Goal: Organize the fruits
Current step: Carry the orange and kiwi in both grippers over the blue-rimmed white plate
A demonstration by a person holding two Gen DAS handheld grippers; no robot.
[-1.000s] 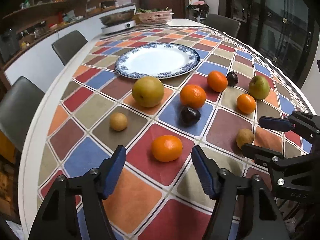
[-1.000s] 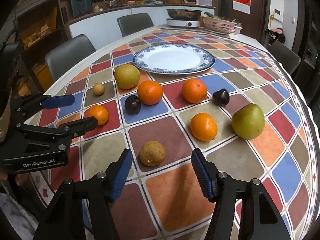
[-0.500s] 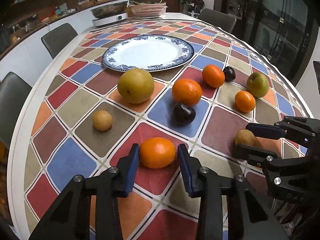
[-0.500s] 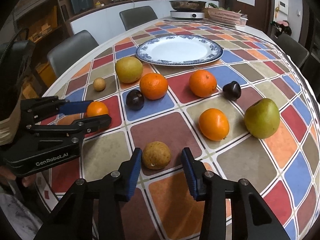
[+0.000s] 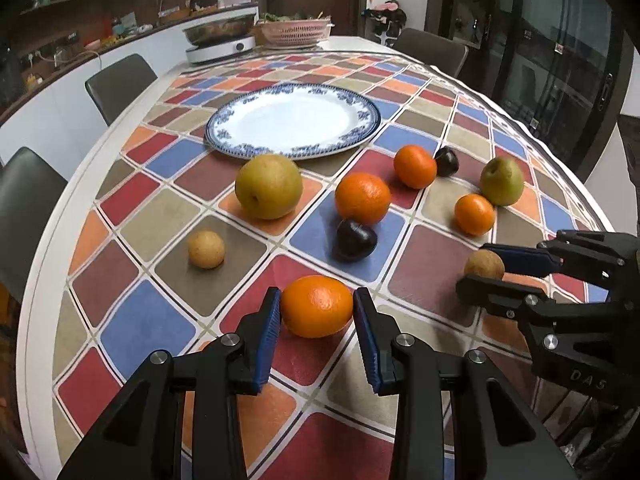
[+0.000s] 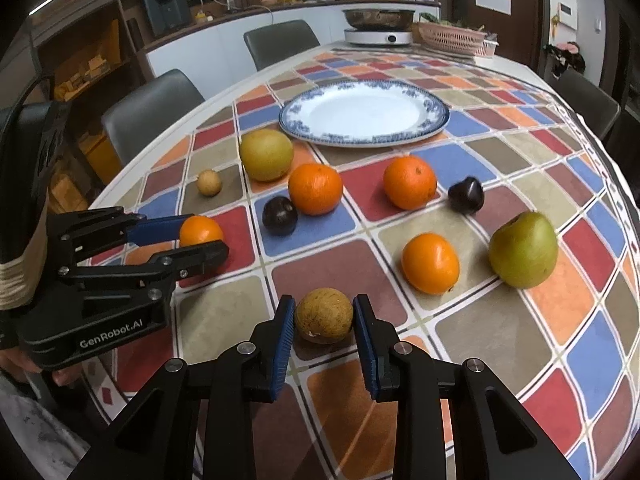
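My left gripper [image 5: 316,312] is shut on an orange [image 5: 317,306] that rests on the checked tablecloth; it also shows in the right wrist view [image 6: 200,231]. My right gripper [image 6: 323,318] is shut on a small brown round fruit [image 6: 324,314], which also shows in the left wrist view [image 5: 484,265]. A blue-rimmed white plate [image 5: 294,120] lies empty farther back. Between it and the grippers lie a yellow pear [image 5: 268,186], three oranges [image 5: 362,198], two dark plums [image 5: 355,240], a green pear [image 5: 502,181] and another small brown fruit [image 5: 206,249].
A hotplate with a steel pot [image 5: 220,38] and a pink basket [image 5: 296,32] stand at the table's far end. Grey chairs [image 5: 120,80] line the left side, another [image 5: 430,46] at the far right. The table edge [image 5: 48,240] curves close on the left.
Both grippers have moved forward and closed: the left around the near orange, the right around the small brown fruit. The fruits have stayed on the table.
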